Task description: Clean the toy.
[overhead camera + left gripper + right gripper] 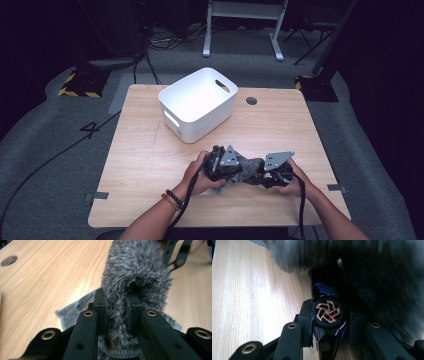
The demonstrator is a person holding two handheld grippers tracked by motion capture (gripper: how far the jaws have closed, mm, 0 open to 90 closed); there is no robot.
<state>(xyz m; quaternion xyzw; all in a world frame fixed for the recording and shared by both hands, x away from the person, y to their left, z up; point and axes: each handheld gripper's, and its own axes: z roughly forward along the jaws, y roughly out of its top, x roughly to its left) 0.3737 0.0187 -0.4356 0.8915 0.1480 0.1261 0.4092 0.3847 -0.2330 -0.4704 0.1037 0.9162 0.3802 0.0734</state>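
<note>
A fuzzy grey sock (135, 272) is pinched at its cuff by the left hand-held gripper (116, 307), just above the wooden counter (145, 165) at its near edge. A black toy car (328, 315) with a bronze wheel is clamped in the right hand-held gripper (329, 322), its front pushed into the sock. A white bin (197, 105) is seen farther back.

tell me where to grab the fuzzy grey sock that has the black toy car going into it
Grip the fuzzy grey sock at its ribbed cuff edge, coming from the open end, as the left gripper does: the cuff is the firmest part and gives a rim for the jaws to pinch. The right gripper is clamped on the black toy car at its wheel.
</note>
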